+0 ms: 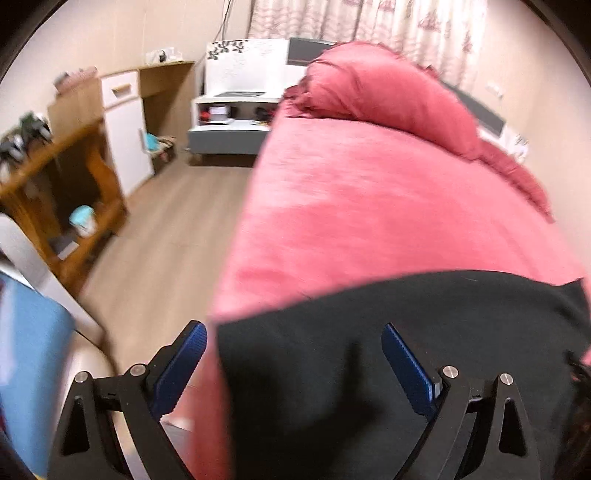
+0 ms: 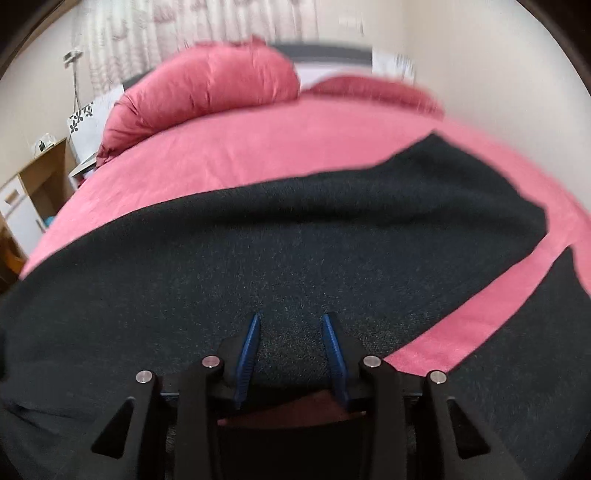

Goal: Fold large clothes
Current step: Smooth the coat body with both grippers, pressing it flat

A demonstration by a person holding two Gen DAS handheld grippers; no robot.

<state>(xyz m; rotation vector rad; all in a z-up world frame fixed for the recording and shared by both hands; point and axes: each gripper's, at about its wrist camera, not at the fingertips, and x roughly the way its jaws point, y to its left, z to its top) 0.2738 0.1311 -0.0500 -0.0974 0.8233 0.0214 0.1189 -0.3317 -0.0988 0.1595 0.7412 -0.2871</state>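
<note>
The left tongs (image 1: 294,334) are seen spread wide, their blue pads (image 1: 181,365) well apart, with nothing gripped between them. Below and ahead of them the near corner of a black garment (image 1: 424,325) is seen, laid over the edge of a bed covered in a pink sheet (image 1: 369,206).

The right tongs (image 2: 291,321) are held partly parted, the gap between the blue pads (image 2: 334,354) narrow; no cloth is pinched there, and the dark fabric is seen lying flat beneath and beyond them. Whether the tips touch the cloth cannot be told.

In the right wrist view the black garment (image 2: 295,229) is spread broadly across the near part of the bed, with a strip of the pink sheet (image 2: 491,306) showing between its main body and a second dark part at the right.

Farther off, rolled pink bedding (image 2: 207,85) is piled at the head of the bed. To the left of the bed a wooden floor (image 1: 166,236), a wooden shelf unit (image 1: 62,184), a white cabinet (image 1: 125,129) and a white bedside unit (image 1: 236,107) are seen, with patterned curtains (image 1: 369,18) behind. Both views are blurred.
</note>
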